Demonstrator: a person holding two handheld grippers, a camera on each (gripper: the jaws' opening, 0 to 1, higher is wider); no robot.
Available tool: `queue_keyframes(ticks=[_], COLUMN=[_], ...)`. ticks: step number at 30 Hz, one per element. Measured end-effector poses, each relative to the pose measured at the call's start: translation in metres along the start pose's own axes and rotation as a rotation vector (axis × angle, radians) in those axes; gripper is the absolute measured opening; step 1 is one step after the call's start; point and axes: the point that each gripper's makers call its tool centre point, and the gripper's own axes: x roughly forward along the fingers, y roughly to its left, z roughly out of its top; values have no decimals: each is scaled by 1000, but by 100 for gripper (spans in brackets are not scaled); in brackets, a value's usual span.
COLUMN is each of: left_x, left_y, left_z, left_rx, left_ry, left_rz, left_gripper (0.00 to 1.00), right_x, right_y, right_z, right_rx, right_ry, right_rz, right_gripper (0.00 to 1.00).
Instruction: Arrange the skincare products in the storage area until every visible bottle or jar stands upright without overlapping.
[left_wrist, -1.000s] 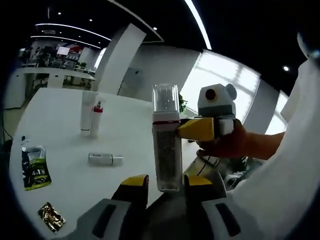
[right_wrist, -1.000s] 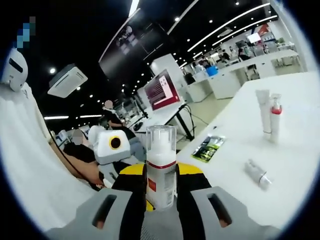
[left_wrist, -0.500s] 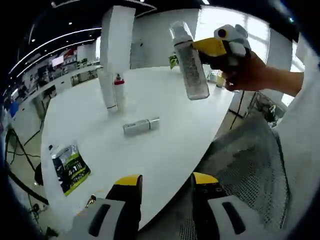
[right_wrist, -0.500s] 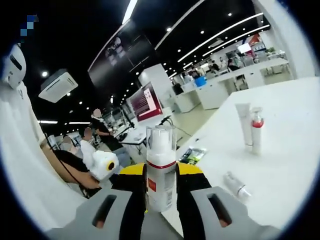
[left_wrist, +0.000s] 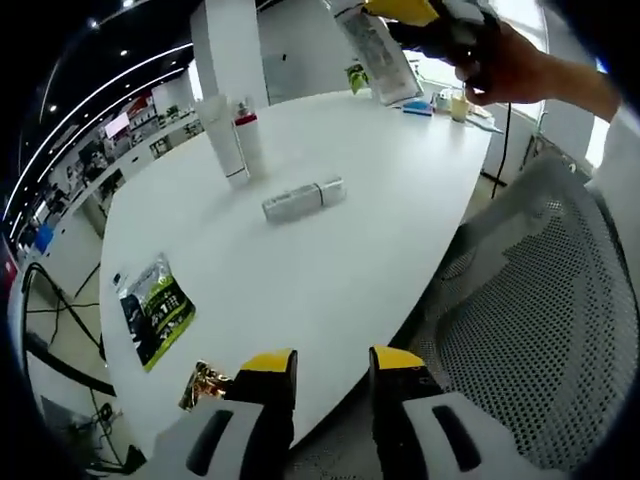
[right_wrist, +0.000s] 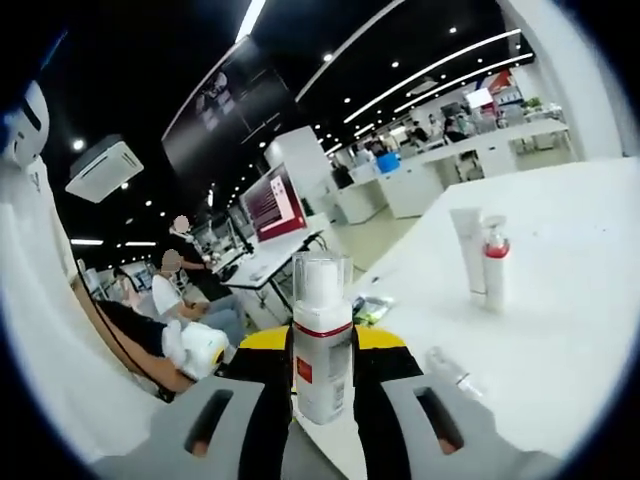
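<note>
White bottle (right_wrist: 321, 345) upright, squeezed by right gripper (right_wrist: 320, 375) at frame bottom. Small bottle (left_wrist: 303, 198) lying sideways on table (left_wrist: 330, 290), upper middle, far beyond empty, parted left gripper (left_wrist: 320, 368).

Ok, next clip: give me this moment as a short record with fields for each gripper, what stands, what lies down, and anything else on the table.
left gripper: open, holds nothing, over the near edge of the white table
right gripper: shut on the pump bottle, held upright, off the table
standing: white tube and red-collared bottle, side by side
lying: small grey bottle, on its side, apart from the standing pair
other items: green sachet, gold wrapper
beside table: mesh chair
</note>
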Motion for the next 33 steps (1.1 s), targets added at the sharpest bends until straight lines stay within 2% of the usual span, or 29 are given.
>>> queue_keyframes(ticks=[2,13,23,28,33], left_x=[2,4,5,6,8], left_y=[-1,-5,-6,-4,0], left_z=[-4,-12,-14,-16,-16], left_rx=[29,63,69,52,25], left_ry=[18,57,71,74,74], left_rz=[8,-9,-13,-5,8], left_gripper=[28,27,27,30,37], right_x=[1,7,22,38,53], right_y=[-4,-27,-68,-86,-105], right_z=[1,6,14,21,22], right_rx=[-1,-25,-36,-72,-96], right_ry=[-4,-17,-27,-25,-11], right_rz=[-14,-80,-170,-202,-231], right_gripper=[19,19,19,19,19])
